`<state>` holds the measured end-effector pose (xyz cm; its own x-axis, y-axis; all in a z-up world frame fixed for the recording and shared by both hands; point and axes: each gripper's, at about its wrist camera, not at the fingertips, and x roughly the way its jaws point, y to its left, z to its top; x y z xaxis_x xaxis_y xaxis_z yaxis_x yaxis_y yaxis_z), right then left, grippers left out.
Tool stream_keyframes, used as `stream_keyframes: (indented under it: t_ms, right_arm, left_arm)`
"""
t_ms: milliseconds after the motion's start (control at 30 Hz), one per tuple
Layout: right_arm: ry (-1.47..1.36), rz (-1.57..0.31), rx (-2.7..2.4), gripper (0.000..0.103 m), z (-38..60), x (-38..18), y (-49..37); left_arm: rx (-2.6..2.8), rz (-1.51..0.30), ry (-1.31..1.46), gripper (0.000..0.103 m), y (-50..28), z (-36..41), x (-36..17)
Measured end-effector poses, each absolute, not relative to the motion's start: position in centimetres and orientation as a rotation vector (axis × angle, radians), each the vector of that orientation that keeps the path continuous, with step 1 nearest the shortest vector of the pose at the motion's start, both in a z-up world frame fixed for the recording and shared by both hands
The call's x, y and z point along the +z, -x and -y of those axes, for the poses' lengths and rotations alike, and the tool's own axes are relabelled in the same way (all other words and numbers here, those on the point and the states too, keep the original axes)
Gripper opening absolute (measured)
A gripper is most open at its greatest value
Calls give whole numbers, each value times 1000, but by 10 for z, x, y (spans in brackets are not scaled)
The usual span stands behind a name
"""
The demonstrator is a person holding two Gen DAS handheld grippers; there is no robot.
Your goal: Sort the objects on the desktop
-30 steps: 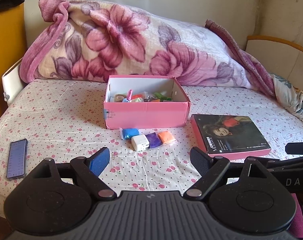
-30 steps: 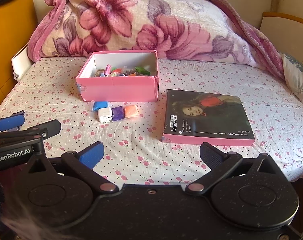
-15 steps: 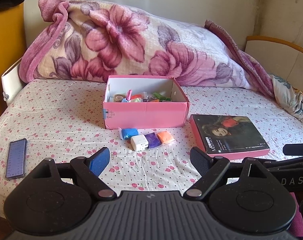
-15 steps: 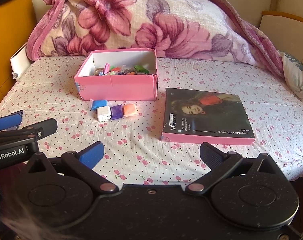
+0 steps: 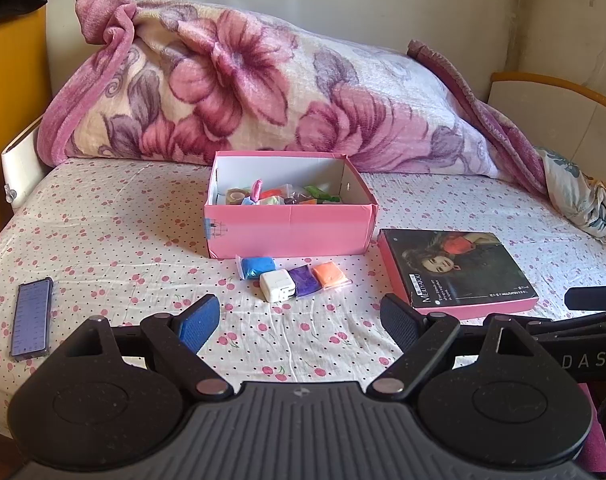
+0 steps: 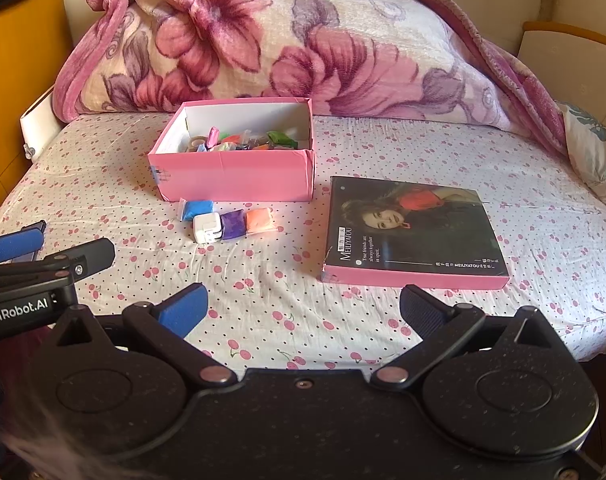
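An open pink box (image 5: 291, 230) (image 6: 239, 176) with several small colourful items inside stands mid-bed. In front of it lie a blue packet (image 5: 257, 266) (image 6: 197, 208), a white charger cube (image 5: 277, 286) (image 6: 207, 227), a purple packet (image 5: 305, 280) (image 6: 234, 224) and an orange packet (image 5: 330, 274) (image 6: 259, 220). The box lid (image 5: 459, 270) (image 6: 413, 232), with a portrait on it, lies to the right. My left gripper (image 5: 299, 320) is open and empty over the near bed. My right gripper (image 6: 303, 306) is open and empty, below the lid.
A phone (image 5: 31, 318) lies at the bed's left edge. A rolled flowered blanket (image 5: 263, 96) fills the back of the bed. The left gripper's body (image 6: 31, 280) shows at the left of the right wrist view; the right gripper's body (image 5: 583, 336) shows at the right of the left wrist view.
Both grippers have pulled back and risen slightly; the box and packets sit a little farther away in both views. Both stay open.
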<state>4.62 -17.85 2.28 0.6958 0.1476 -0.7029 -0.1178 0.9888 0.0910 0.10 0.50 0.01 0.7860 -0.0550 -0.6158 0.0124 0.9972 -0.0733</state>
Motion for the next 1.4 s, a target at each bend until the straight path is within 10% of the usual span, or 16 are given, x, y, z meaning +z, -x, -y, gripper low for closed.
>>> stream_keyframes:
  t_ms: [1400]
  right_arm:
    - [-70, -816, 216, 103, 174, -1, -79]
  left_arm:
    - [-61, -668, 101, 87, -25, -16, -12]
